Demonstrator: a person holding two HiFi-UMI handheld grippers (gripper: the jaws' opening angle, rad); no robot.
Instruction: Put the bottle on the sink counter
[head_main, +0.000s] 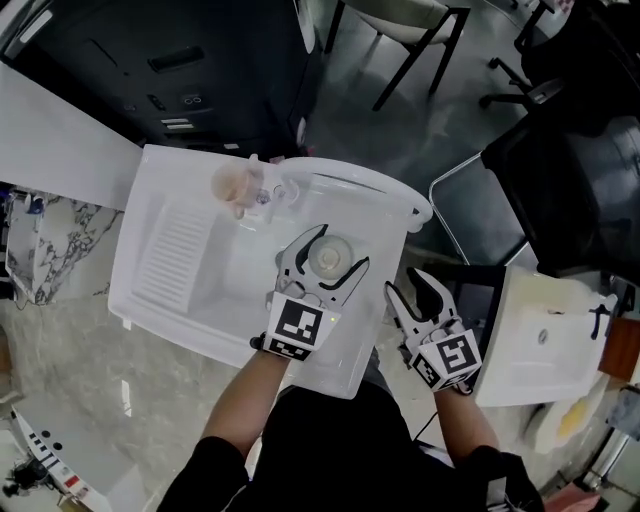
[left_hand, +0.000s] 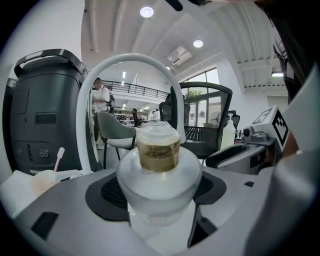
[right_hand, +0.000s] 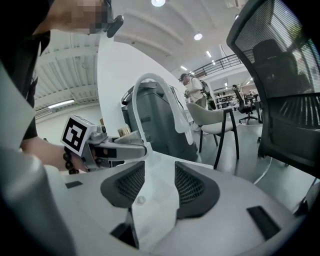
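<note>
A frosted bottle (head_main: 327, 258) with a gold neck and a clear cap stands upright between the jaws of my left gripper (head_main: 343, 246), over the right part of the white sink (head_main: 170, 262). In the left gripper view the bottle (left_hand: 159, 170) fills the gap and both pads press its round body, so my left gripper (left_hand: 159, 189) is shut on it. Whether its base rests on the sink top is hidden. My right gripper (head_main: 405, 281) hangs just off the sink's right edge. In the right gripper view it (right_hand: 156, 182) stands open with only the white sink edge behind its pads.
An arched white faucet (head_main: 291, 190) and a pinkish cup (head_main: 237, 188) sit at the sink's back rim. A dark grey machine (head_main: 170, 60) stands behind the sink. A black office chair (head_main: 570, 170) and a second white sink (head_main: 545, 345) are at the right.
</note>
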